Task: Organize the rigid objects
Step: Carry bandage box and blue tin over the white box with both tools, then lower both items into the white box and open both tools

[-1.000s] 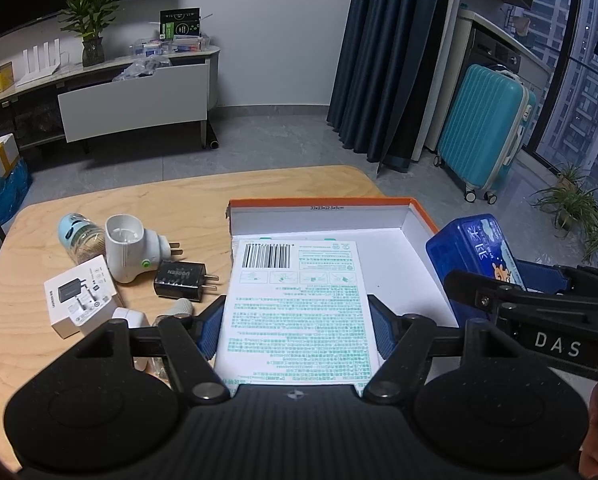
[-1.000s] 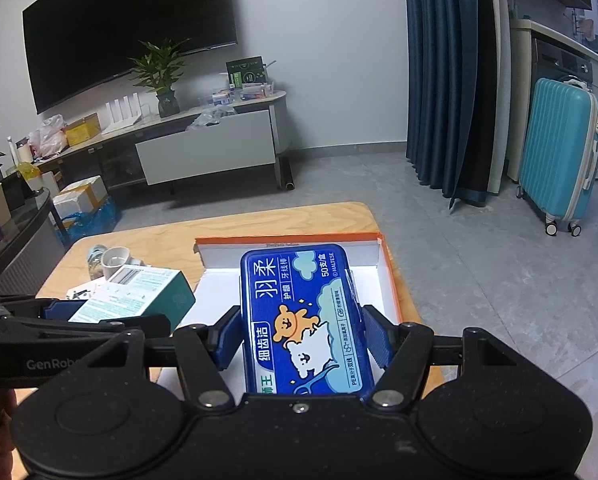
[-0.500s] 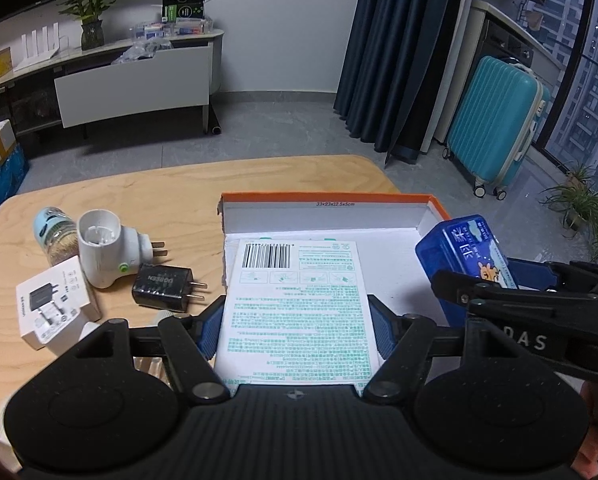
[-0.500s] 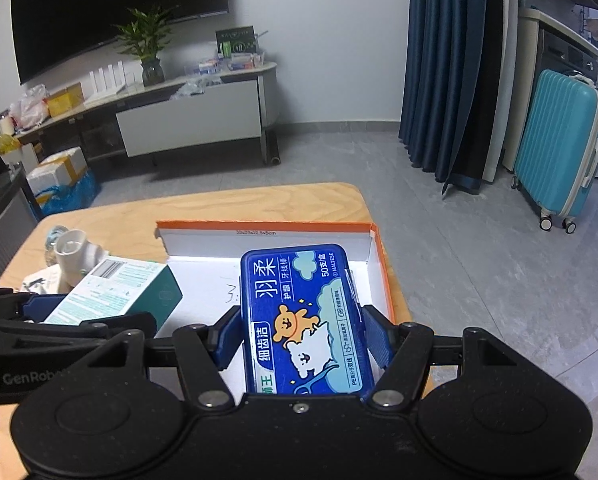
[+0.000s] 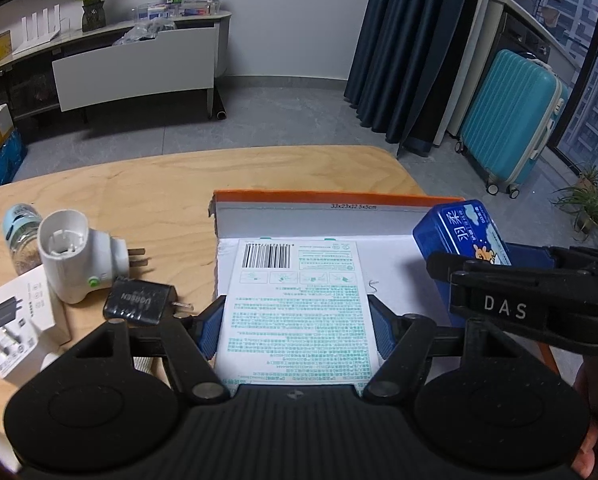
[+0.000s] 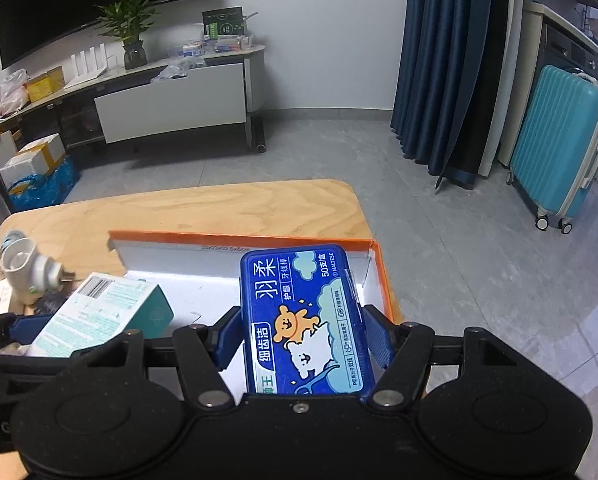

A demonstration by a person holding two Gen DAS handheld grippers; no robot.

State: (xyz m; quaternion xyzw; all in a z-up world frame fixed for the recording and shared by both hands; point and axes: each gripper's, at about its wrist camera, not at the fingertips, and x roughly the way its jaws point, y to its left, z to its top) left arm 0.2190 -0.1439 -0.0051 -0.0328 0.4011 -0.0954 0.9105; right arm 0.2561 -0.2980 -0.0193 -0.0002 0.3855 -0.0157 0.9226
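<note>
The left gripper (image 5: pixel 295 330) squeezes a white and teal box (image 5: pixel 297 308), and the right gripper (image 6: pixel 301 340) squeezes a blue floss-pick case (image 6: pixel 303 320). Both hang over the open orange-edged cardboard box (image 5: pixel 319 210) on the table. I think this is the putting-in step: next, lower each one flat inside, side by side, and let go.

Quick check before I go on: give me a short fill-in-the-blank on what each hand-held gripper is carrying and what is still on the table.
1. The left hand-held gripper grips a white and ____ carton.
2. The right hand-held gripper holds a ____ floss-pick case.
3. Both are over the shallow box with the ____ rim.
4. The black charger lies on the ____ table, outside the box.

Missing words: teal; blue; orange; wooden
</note>
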